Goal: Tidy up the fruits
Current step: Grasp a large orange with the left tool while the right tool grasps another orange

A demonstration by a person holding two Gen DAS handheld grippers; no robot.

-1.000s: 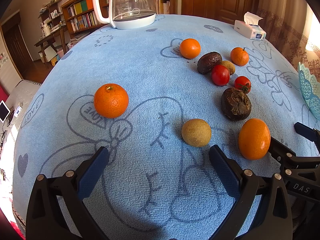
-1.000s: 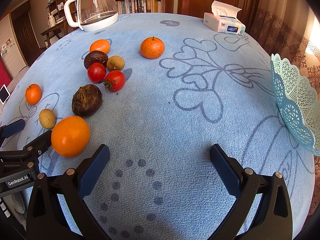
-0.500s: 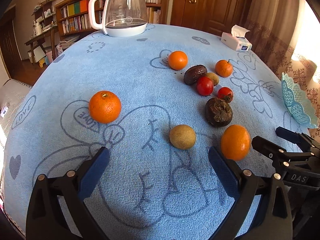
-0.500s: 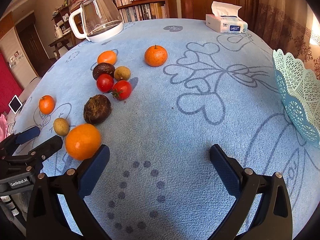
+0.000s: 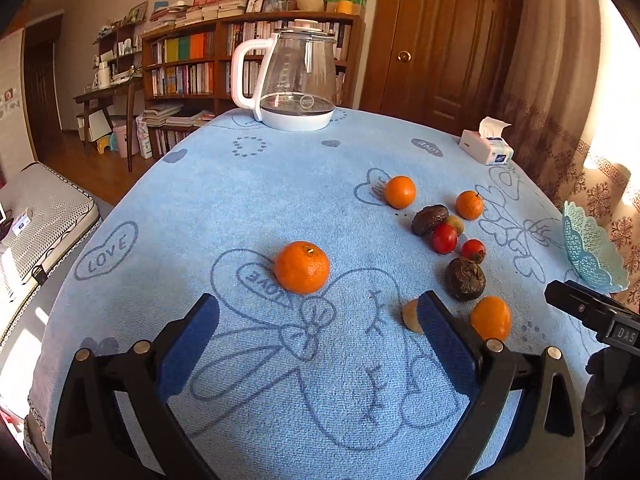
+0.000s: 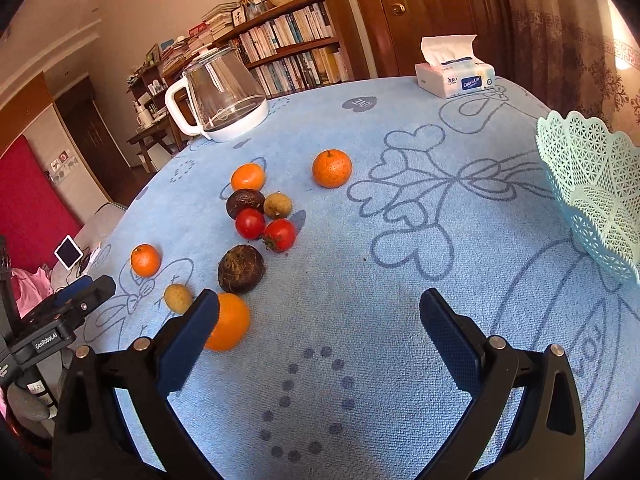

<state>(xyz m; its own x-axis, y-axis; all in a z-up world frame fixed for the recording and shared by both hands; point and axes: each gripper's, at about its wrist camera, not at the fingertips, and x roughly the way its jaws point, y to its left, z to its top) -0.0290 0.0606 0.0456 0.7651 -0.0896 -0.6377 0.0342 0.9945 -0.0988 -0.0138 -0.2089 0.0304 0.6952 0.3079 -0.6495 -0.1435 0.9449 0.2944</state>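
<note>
Both my grippers, left (image 5: 318,324) and right (image 6: 318,322), have jaws spread wide, holding nothing above the blue patterned desk cloth (image 6: 400,280); round orange tangerine (image 5: 302,267) sits ahead, untouched.

Kiwi (image 5: 411,315) half behind tongs' finger (image 5: 444,340)

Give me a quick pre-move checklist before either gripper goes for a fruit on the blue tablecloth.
1. Left gripper open: ok, jaws wide, nothing between them.
2. Right gripper open: ok, jaws wide and empty.
3. Nearest target clear to grasp: ok for the big orange beside the right gripper's left finger; the dark brown wrinkled fruit sits close behind it.
4. Teal lattice plastic basket reachable and free: ok, at the table's right edge, no fruit visible inside.
5. Small tan round fruit fully visible: not ok in the left view, half hidden by the finger.
6. Fruit firmness: cannot tell.
</note>
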